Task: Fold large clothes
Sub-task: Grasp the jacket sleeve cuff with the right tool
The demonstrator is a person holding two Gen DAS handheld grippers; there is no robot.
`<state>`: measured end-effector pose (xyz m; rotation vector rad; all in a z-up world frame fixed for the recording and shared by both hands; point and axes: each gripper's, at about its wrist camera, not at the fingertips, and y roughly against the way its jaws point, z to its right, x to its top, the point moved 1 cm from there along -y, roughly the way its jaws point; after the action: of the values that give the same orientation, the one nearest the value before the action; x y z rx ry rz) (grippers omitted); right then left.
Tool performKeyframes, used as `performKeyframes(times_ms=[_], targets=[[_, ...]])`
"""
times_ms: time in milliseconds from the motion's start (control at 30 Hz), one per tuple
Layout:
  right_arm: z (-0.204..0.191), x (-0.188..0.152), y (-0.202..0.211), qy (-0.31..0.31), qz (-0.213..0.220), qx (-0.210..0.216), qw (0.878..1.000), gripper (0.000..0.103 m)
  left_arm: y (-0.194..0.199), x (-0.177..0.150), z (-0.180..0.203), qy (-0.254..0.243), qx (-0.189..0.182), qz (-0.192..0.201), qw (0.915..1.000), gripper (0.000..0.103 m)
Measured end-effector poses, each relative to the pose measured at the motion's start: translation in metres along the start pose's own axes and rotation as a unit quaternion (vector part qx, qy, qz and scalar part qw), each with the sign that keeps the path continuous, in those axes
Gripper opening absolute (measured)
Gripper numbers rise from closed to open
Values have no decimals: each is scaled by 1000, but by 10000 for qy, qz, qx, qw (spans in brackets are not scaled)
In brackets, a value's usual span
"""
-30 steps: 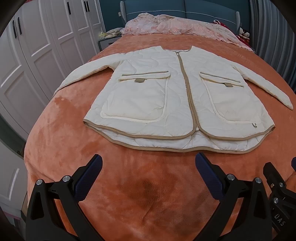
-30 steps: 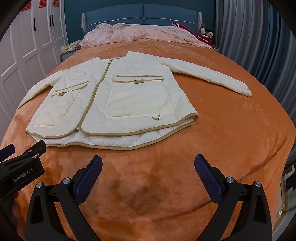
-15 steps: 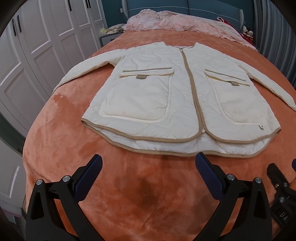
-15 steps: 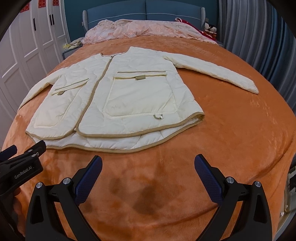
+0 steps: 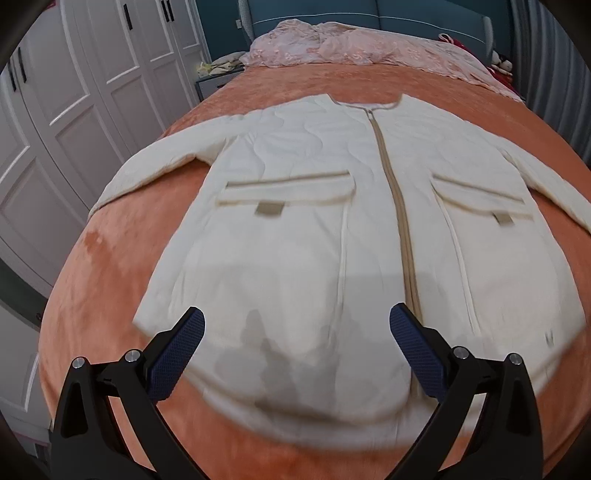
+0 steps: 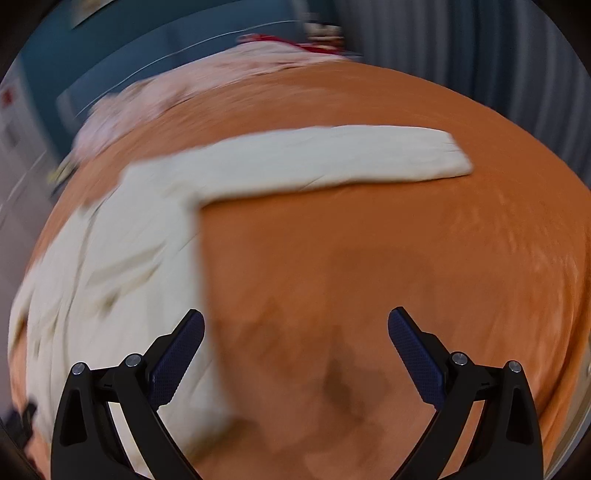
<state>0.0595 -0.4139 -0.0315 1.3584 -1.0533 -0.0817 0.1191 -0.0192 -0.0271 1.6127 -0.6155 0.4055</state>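
On the bed: a cream quilted jacket (image 5: 314,229) lies flat, front side up, spread over an orange plush bedspread (image 5: 110,280).
Jacket front: a tan zipper band (image 5: 397,206) runs down the middle from the round neckline; a flap pocket (image 5: 284,195) with a small tan tab sits on each side of it.
Jacket sleeves: both reach outward from the shoulders; in the right wrist view one sleeve (image 6: 332,158) stretches flat across the bedspread, its cuff (image 6: 452,153) well away from the body of the jacket.
Jacket hem: blurred in the left wrist view, so its edge cannot be made out clearly.
Left gripper (image 5: 297,347): fingers spread wide apart, nothing between them; it hangs over the lower front of the jacket, on the left panel beside the zipper band. Whether the fingertips (image 5: 190,325) touch the fabric cannot be told.
Right gripper (image 6: 295,347): fingers likewise spread wide and holding nothing; it is over bare bedspread just beside the jacket's side edge, with its left fingertip in front of that edge.
Shadows: dark gripper shadows fall on the jacket in the left wrist view and on the bedspread in the right wrist view.
Far end: a crumpled pink floral quilt (image 5: 354,48) lies against a blue upholstered headboard (image 5: 406,16).
Left side of room: white panelled wardrobe doors (image 5: 85,85) and a small nightstand (image 5: 214,79).
Right side of room: grey curtains (image 6: 461,48).
Right wrist view: heavily motion-blurred throughout.
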Motion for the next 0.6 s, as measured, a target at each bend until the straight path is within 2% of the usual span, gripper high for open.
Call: performKeyframes(times_ms=[133,333,400,500,600], targets=[[53,58,-42,-669,178,-173,9975,98,-26,24,2,107,138,-57,9998,98],[115,99,-92,-1704,229,-98,9851,98,-61,44,1,217,279,-174,9992,98],[132,107,-107,-1980,259,-146,9797,92,-71,48,0,254,307,-213,9990,98],[148,114,-125,-2289,249,-21,9731,75,-79,50,-1,304,328,-242,9987,98],[156,124,-133,-2504,408,-126,9672,54,-87,52,-2,354,358,-258,9984,98]])
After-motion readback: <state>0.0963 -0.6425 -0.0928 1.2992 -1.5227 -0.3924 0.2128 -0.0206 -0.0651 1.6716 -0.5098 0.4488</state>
